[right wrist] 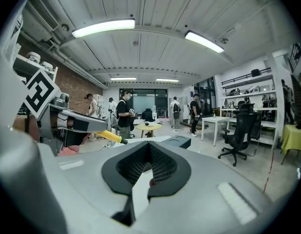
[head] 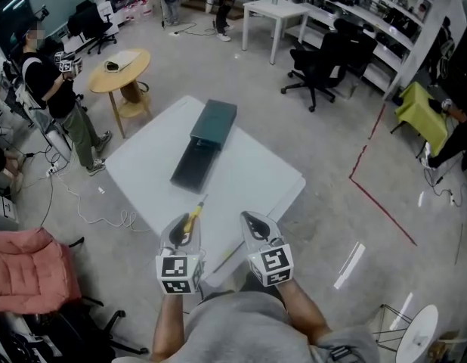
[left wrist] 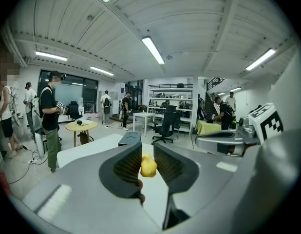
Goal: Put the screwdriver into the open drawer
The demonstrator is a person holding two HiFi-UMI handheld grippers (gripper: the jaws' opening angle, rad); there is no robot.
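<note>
A screwdriver (head: 191, 219) with a yellow handle is clamped in my left gripper (head: 182, 231), its shaft pointing forward over the near part of the white table (head: 256, 174). In the left gripper view the yellow handle (left wrist: 148, 167) sits between the pads of that gripper (left wrist: 147, 150). A dark cabinet (head: 215, 121) lies mid-table with its open drawer (head: 193, 166) pulled toward me. My right gripper (head: 253, 224) hovers beside the left one, shut and empty. In the right gripper view its jaws (right wrist: 149, 147) meet at the tips, and the screwdriver handle (right wrist: 111, 137) shows at left.
A round wooden table (head: 120, 70) and a standing person (head: 60, 100) are to the left of the white table. A black office chair (head: 324, 63) and a small white table (head: 275, 12) stand beyond it. A pink chair (head: 29, 267) is at my near left.
</note>
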